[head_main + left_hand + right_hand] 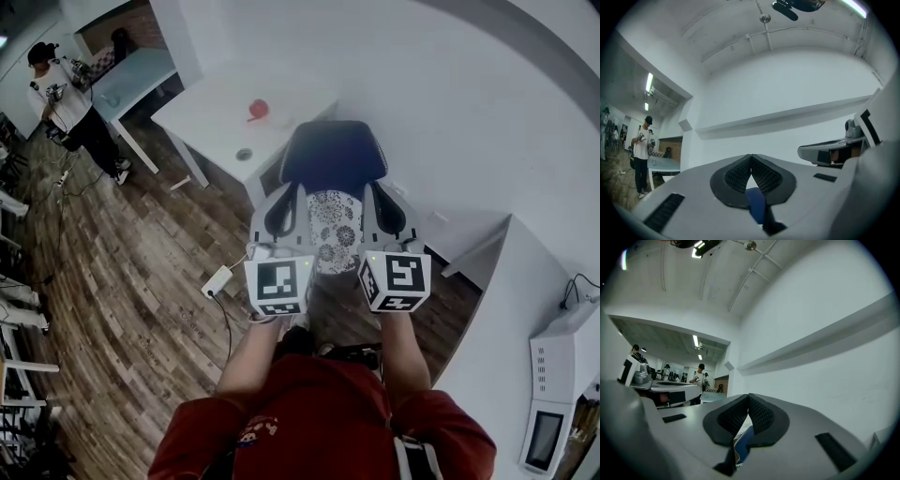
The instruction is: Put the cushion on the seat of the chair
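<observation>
- Black-and-white floral fabric cushion [333, 230], slung between the grippers: probably soft, light and floppy.
- Left gripper [751, 157] and right gripper [749, 397] each pinch its edge; opposite edges suit holding it.

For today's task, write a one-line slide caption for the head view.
Left tool and right tool grip a floral cushion at a black-backed chair.
</observation>
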Demonstrator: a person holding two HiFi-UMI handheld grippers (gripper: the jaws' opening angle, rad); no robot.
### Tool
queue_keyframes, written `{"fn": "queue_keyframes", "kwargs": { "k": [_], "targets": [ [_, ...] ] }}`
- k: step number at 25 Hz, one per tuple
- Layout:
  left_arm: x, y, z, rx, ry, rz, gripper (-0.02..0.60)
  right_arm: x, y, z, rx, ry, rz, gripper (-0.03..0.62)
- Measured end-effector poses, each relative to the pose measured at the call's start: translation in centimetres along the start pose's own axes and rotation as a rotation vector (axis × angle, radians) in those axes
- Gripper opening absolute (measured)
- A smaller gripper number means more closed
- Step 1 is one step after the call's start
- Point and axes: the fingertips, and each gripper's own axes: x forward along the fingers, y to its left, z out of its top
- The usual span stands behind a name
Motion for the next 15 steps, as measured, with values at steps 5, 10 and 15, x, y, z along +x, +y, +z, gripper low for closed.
{"fn": "queue_keyframes", "kwargs": {
  "k": [5, 10, 15],
  "targets": [
    [0.4, -0.3, 0.1, 0.002, -0.003, 0.002, 0.029, -0.3, -0.7, 0.4, -0.012, -0.005, -0.001, 0.026],
    [0.7, -1.0, 0.5, 0.0, -0.012, -0.006, 0.029, -0.6, -1.5, 0.8, -0.024, -0.007, -0.015, 0.026],
    [1.1, -1.7, 0.5, 0.011, -0.017, -0.017, 0.029, -0.6, -2.2, 0.3, -0.024, 0.0, -0.022, 0.026]
  ]
}}
